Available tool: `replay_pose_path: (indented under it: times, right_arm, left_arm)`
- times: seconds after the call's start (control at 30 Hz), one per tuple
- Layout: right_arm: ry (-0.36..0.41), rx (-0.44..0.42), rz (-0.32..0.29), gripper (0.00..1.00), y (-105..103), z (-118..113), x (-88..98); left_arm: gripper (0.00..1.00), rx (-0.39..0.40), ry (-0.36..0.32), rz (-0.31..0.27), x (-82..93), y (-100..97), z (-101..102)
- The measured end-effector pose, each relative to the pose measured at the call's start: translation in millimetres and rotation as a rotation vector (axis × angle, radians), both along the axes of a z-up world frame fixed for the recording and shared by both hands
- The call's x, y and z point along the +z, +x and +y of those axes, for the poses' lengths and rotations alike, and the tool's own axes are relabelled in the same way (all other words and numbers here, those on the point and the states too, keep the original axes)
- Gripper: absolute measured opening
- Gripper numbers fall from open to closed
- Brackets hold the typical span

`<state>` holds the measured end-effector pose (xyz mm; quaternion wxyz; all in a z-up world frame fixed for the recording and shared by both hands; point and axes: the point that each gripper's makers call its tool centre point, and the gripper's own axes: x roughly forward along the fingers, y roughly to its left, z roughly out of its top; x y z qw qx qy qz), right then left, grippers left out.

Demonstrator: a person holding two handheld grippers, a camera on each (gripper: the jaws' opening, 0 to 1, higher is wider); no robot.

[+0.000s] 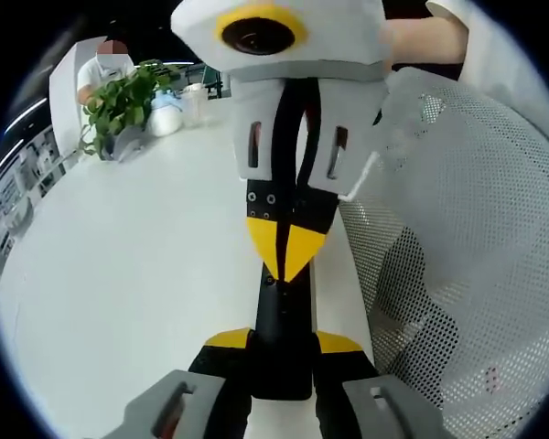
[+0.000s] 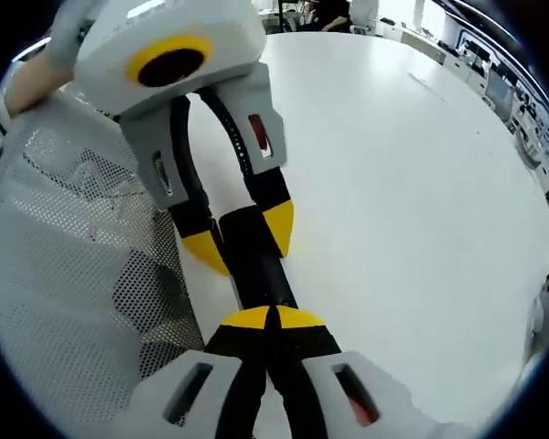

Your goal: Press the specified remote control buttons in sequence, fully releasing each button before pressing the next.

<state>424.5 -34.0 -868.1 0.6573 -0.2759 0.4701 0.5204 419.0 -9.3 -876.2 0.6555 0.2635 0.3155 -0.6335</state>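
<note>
Black remote [image 1: 282,338] lies on the white surface [image 1: 128,274]; left tongs [image 1: 284,343] clench one end, right tongs [image 2: 273,318], closed, press the other. One remote, two tongs.

The left claw [image 1: 281,350] rises from the bottom of the left gripper view, its yellow-tipped jaws set apart on either side of a slim black remote [image 1: 282,329], gripping its near end. The right claw [image 2: 273,317] has its yellow tips pressed together, touching the remote's top. A bare hand [image 1: 424,41] holds the right claw from behind.
</note>
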Motion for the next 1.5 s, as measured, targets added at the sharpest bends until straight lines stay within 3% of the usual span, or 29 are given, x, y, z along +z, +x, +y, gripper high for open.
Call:
replay_pose_path:
  times: [0.23,0.33,0.87,1.07,1.5]
  right_arm:
    - [-0.008,0.002,0.034,0.0,0.5,0.8,0.2]
    - [-0.04,0.008,-0.014,0.0,11.0,-1.8,-2.1]
    - [-0.083,0.069,0.119,0.0,12.3,0.9,-4.4]
    - [-0.105,0.049,0.187,0.0,13.1,0.3,-5.6]
    - [-0.195,0.024,0.258,0.0,14.6,-0.7,-8.6]
  left_arm:
    - [0.24,0.006,-0.006,0.004,0.2,-0.1,0.2]
    - [0.24,0.007,-0.008,0.004,0.5,-0.3,0.4]
    - [0.24,0.009,-0.012,0.008,1.6,-0.3,1.1]
    - [0.24,0.011,-0.014,0.008,1.6,-0.2,1.0]
    - [0.24,0.01,-0.016,0.008,2.0,-0.4,0.1]
